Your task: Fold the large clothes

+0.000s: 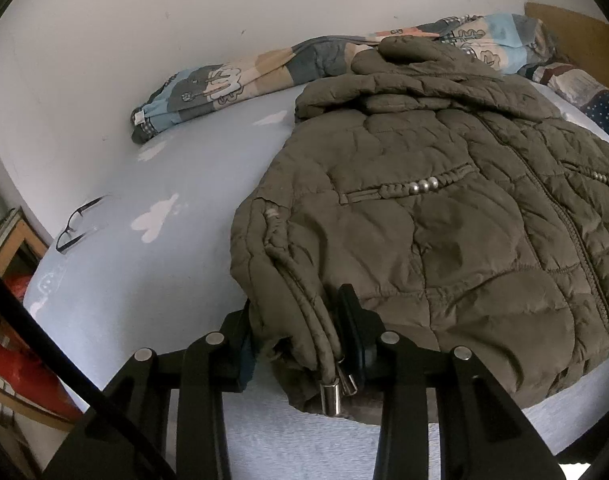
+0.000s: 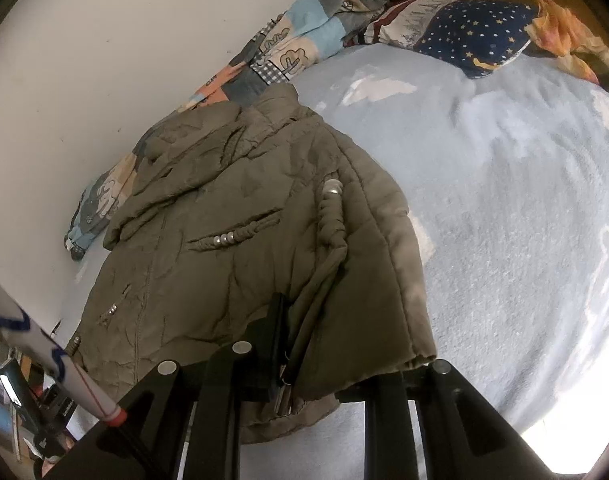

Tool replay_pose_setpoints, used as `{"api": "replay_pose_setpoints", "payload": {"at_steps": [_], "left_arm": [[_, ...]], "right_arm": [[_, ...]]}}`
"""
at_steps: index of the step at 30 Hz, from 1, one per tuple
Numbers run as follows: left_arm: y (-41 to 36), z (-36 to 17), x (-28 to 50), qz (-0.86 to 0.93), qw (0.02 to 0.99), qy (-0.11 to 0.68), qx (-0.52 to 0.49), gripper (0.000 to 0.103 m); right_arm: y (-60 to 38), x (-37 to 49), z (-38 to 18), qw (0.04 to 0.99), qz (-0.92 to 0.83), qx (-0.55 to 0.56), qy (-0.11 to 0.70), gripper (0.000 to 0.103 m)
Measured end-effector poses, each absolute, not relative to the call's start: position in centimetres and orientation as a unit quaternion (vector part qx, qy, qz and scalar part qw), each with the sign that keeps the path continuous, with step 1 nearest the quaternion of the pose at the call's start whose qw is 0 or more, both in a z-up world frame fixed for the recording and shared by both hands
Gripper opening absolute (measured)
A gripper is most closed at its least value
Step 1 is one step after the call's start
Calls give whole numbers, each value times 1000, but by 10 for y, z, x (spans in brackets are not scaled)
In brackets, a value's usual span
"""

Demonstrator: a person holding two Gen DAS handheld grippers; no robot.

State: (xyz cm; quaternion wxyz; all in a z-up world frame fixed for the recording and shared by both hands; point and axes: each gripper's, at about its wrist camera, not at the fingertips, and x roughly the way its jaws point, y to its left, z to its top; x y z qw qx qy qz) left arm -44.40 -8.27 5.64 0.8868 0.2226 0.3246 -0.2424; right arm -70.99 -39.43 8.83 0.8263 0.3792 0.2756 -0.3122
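An olive-brown quilted jacket (image 1: 444, 216) lies front up on a light blue bed sheet (image 1: 152, 280), zipper closed, hood toward the wall. My left gripper (image 1: 296, 328) is shut on the jacket's left hem corner, with drawcords and metal tips hanging between the fingers. In the right wrist view the same jacket (image 2: 224, 232) lies to the left. My right gripper (image 2: 336, 344) is shut on its right hem corner; the jacket fabric covers the right finger.
A rolled patchwork quilt (image 1: 264, 76) lies along the white wall. Glasses (image 1: 78, 222) sit on the sheet at the left edge. A starry navy pillow (image 2: 472, 36) and an orange cloth (image 2: 564, 28) lie at the bed's head. Furniture and clutter (image 2: 24, 392) stand beside the bed.
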Motion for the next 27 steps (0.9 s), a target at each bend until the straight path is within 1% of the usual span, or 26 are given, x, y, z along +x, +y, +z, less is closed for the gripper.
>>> {"api": "replay_pose_setpoints", "payload": {"at_steps": [27], "left_arm": [[-86, 54, -447, -239, 886, 315, 243, 36]], "right_arm": [[-394, -711, 85, 824, -316, 380, 278, 20]]}}
